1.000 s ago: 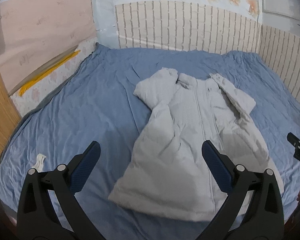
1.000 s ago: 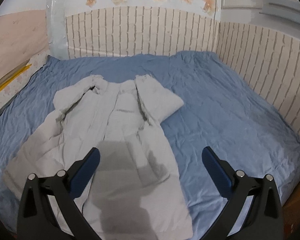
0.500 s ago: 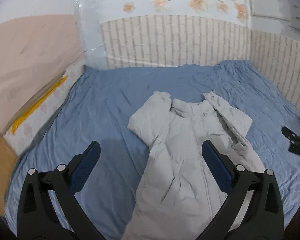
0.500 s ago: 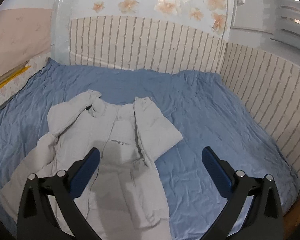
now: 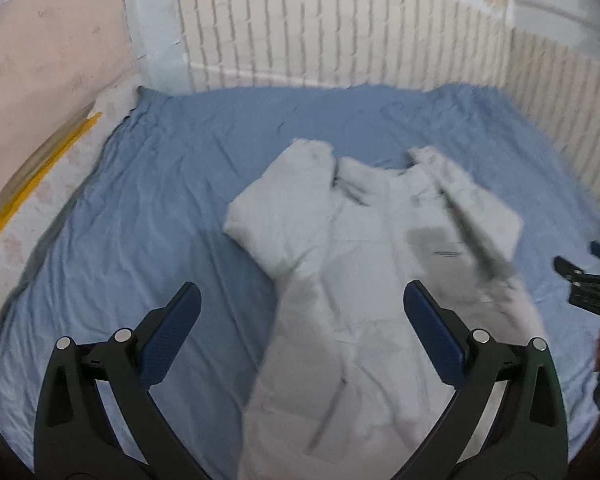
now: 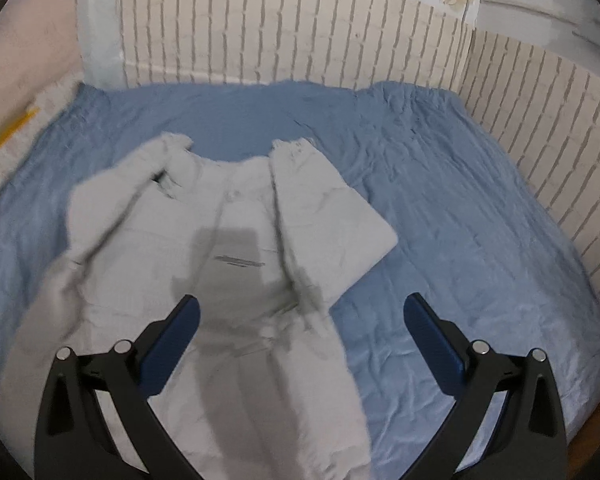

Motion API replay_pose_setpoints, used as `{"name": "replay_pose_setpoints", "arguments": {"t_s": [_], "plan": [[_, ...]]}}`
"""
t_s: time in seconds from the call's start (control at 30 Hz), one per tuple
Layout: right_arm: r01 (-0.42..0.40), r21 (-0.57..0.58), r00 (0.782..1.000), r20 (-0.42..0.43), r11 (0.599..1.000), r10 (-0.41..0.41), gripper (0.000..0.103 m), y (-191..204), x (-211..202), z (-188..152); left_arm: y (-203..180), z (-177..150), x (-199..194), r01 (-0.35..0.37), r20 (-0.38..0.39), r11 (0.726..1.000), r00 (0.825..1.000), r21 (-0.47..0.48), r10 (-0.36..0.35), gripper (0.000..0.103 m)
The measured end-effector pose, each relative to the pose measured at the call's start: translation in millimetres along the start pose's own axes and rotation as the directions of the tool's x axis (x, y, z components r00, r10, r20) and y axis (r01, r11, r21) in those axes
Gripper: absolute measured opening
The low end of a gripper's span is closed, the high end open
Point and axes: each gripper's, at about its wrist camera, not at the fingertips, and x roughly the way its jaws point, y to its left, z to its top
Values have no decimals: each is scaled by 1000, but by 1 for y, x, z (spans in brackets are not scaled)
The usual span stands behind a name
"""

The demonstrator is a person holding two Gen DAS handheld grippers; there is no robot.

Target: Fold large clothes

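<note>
left gripper [image 5: 298, 312] nearest, blue-padded fingers [image 5: 172, 336] spread wide, holding nothing, hovering over lower half of coat. right gripper [image 6: 300, 314] likewise spread wide, bare, above coat's right edge. pale grey padded coat [image 5: 364, 280] lies front up on blue bedsheet [image 5: 148, 208], both sleeves folded inward, collar toward far wall. beyond bed, white brick-pattern wall panel [image 6: 300, 32]. picture blurred.

A pale grey coat [image 6: 236, 264] lay flat on the blue sheet [image 6: 460, 216], both sleeves folded in over its front. The right gripper [image 6: 300, 334] hung above its lower half, jaws wide apart, holding nothing. Brick-pattern walls [image 6: 284, 28] ringed the bed.
</note>
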Motion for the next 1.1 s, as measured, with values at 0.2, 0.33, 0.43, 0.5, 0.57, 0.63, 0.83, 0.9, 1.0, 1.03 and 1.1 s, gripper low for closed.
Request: {"name": "replay_pose_setpoints", "arguments": {"t_s": [0.2,0.33,0.43,0.5,0.57,0.63,0.83,0.9,1.0,1.03,1.1], "plan": [[48,-75,999,-4,996,-49,102,11,39,23,-13,23,40,89,-36,994,996,59,-87,100],[32,-82,991,-128,996,-42,102,13,96,14,-21,7,104,34,-157,997,987,64,-24,100],[46,-141,975,-209,989,-75,101,20,139,5,-21,-3,146,14,-233,998,973,65,1,100],[69,-160,970,-220,985,-104,101,22,161,5,-18,-4,171,3,-266,998,964,60,13,100],[79,-175,961,-248,981,-122,101,23,180,6,-14,-5,190,-29,-302,997,952,78,52,96],[82,-200,954,-268,976,-135,100,26,196,9,-13,-10,208,-50,-340,993,937,110,85,79],[163,-289,927,-281,943,-247,39,18,226,7,19,-32,235,-110,-416,990,899,91,138,40],[184,-245,925,-284,952,-252,29,2,222,5,37,-42,236,-124,-443,991,886,52,134,33],[232,-185,919,-280,955,-278,28,-27,212,-6,63,-63,239,-76,-479,996,877,-51,43,33],[214,-150,922,-297,965,-250,28,-38,211,-11,69,-70,237,-66,-480,995,877,-74,23,32],[169,-86,928,-321,982,-188,28,-50,213,-17,72,-80,226,-71,-470,994,883,-79,26,28]]}}
